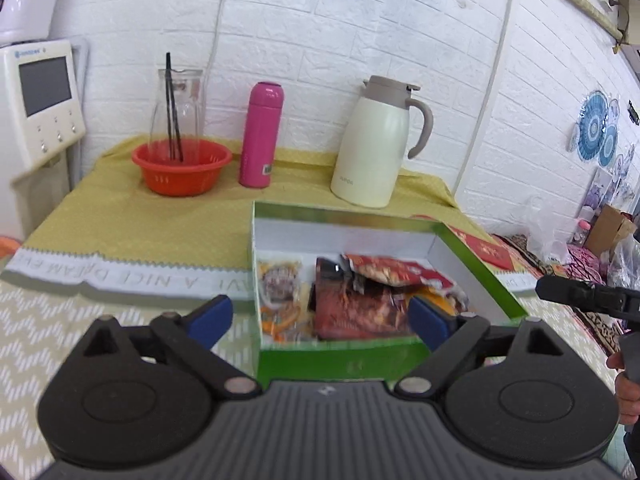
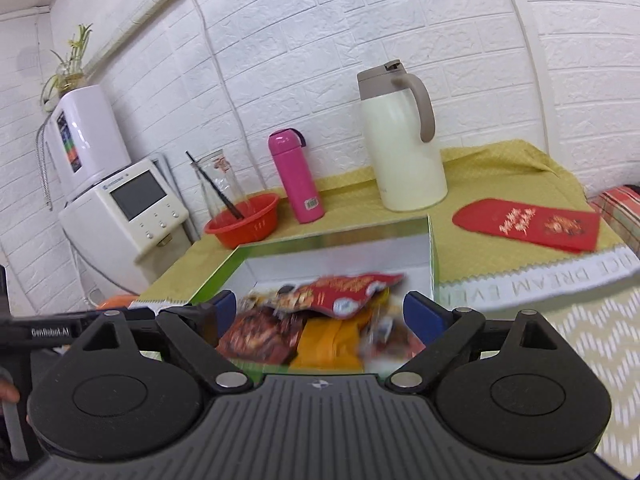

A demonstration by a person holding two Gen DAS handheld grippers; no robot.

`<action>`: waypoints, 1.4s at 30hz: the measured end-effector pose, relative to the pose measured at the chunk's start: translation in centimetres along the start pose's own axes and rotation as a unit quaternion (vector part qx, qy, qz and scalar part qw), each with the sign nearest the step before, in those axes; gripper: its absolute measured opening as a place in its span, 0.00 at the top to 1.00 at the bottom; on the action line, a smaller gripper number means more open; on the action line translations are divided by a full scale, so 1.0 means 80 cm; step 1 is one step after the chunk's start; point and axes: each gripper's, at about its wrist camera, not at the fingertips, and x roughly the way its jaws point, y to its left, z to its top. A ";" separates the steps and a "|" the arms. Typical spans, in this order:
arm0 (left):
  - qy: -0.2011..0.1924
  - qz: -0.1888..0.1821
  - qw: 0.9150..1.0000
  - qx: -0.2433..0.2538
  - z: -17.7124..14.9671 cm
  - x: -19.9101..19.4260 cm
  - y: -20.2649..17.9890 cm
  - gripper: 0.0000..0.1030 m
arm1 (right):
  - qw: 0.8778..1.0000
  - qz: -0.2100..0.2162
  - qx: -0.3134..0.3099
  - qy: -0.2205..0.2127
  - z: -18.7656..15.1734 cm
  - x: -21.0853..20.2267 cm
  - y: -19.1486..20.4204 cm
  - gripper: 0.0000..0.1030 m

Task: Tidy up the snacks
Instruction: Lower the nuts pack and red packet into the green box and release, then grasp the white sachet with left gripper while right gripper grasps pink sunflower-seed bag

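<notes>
Two grippers are hovering with jaws spread wide over one green box of snack packets.

The left gripper (image 1: 320,318) and the right gripper (image 2: 316,312) are each standing open and holding nothing, blue fingertips well apart. One green box (image 1: 478,264) is sitting on the yellow cloth (image 1: 132,224), just ahead of and below both grippers, its white inside showing. Several snack packets are lying in it, though blur is making an exact count impossible: one red packet (image 2: 352,286) is lying on top, one dark brown packet (image 1: 356,312) beneath it, one orange packet (image 2: 328,338) beside that. Behind the box are standing one cream jug (image 1: 374,144), one pink bottle (image 1: 260,134) and one red basin (image 1: 180,166) holding one glass jar (image 1: 180,108). One red envelope (image 2: 528,224) is lying to the box's right.
</notes>
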 end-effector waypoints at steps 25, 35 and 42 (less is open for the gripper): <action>0.118 -0.030 0.978 0.167 -0.107 -0.004 -0.094 0.13 | 0.988 -0.059 0.055 0.129 -0.067 0.038 0.008 0.00; 0.163 -0.076 0.969 0.170 -0.118 0.024 -0.102 0.12 | 0.984 -0.078 0.007 0.160 -0.069 0.061 0.020 0.00; 0.172 -0.072 0.967 0.174 -0.124 0.037 -0.110 0.13 | 0.972 -0.101 -0.094 0.191 -0.079 0.078 0.048 0.00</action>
